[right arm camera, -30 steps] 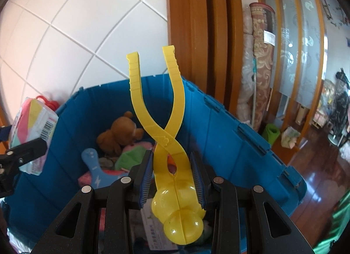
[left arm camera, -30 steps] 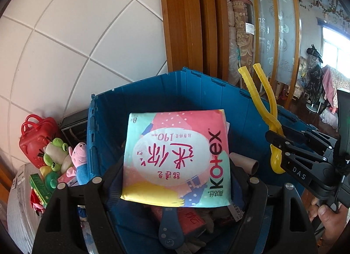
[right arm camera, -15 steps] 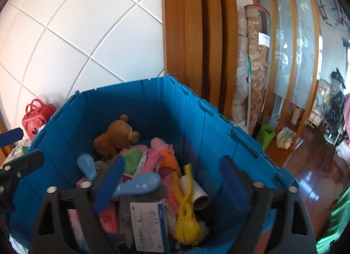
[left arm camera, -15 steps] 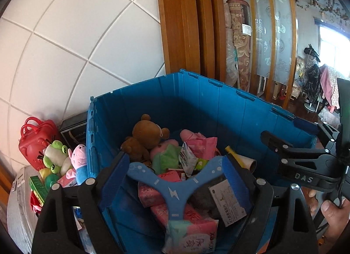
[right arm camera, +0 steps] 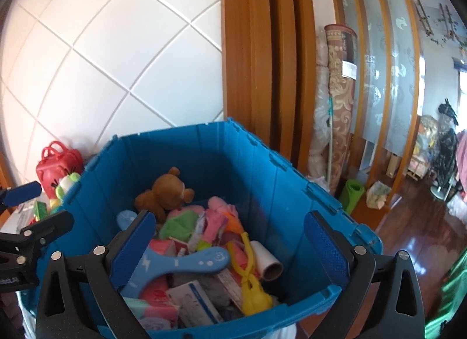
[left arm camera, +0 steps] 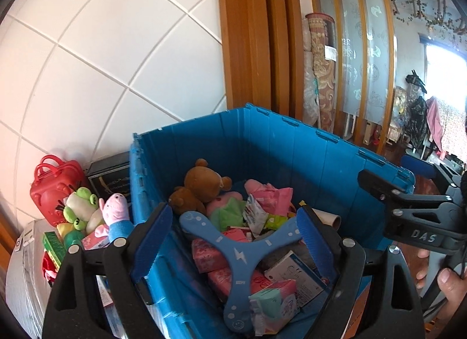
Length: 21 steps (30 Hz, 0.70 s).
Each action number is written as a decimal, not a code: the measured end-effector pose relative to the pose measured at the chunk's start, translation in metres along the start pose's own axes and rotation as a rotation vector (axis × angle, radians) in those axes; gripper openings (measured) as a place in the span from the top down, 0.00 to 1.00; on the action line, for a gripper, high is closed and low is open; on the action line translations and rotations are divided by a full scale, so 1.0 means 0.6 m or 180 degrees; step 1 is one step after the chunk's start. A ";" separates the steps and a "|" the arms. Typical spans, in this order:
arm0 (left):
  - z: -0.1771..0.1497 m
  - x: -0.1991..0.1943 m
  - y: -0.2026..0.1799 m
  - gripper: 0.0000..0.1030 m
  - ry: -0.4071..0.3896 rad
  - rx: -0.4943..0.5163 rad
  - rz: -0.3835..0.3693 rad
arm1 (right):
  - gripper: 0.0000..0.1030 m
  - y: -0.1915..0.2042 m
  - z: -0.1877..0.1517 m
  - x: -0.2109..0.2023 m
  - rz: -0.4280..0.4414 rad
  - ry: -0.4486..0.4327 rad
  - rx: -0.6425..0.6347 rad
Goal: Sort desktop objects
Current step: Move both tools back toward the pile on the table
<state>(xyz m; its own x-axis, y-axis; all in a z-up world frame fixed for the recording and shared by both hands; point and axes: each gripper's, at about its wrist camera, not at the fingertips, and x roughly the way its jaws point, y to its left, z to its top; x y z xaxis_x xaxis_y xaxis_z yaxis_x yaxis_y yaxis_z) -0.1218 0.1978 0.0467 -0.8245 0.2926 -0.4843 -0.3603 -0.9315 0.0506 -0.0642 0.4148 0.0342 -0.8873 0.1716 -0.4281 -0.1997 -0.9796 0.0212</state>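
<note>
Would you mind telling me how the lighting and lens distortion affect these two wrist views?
Left wrist view: the window at far right is blown out, and the white wall tiles bow into curves. Right wrist view: glare shines on the wooden floor, the door frame bends, and the blue bin interior stays evenly lit and sharp.

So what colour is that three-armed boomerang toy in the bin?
Blue with white markings, boomerang; clearest in the left wrist view.

Blue bin [right arm camera: 204,152], brown teddy bear [right arm camera: 163,193], yellow tongs [right arm camera: 251,283], red case [left arm camera: 55,184], blue boomerang [left arm camera: 239,254].
</note>
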 end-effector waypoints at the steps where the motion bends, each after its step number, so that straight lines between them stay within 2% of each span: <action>1: -0.003 -0.007 0.007 0.15 -0.0031 -0.0021 0.0035 | 0.00 0.006 0.001 -0.008 0.0017 -0.0031 0.0013; 7: -0.020 -0.056 0.077 0.14 -0.0257 -0.0296 0.0180 | 0.00 0.062 0.009 -0.060 0.0247 -0.0306 -0.0011; 11: -0.041 -0.083 0.140 0.10 -0.0302 -0.0429 0.0401 | 0.00 0.121 0.014 -0.084 0.0436 -0.0459 -0.0072; 16: -0.087 -0.099 0.247 0.10 -0.0146 -0.0593 0.0707 | 0.00 0.213 0.016 -0.094 0.0671 -0.0507 -0.0196; 21: -0.162 -0.079 0.364 0.10 0.0249 -0.0703 0.1039 | 0.00 0.322 0.006 -0.097 0.0926 -0.0470 -0.0322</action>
<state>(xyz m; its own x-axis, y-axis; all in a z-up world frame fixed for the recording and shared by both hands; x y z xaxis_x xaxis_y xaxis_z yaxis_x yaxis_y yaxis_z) -0.1190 -0.0407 -0.0041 -0.8413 -0.0358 -0.5394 0.0247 -0.9993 0.0278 -0.0527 0.2158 0.0667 -0.9531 -0.1107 -0.2816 0.1065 -0.9939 0.0302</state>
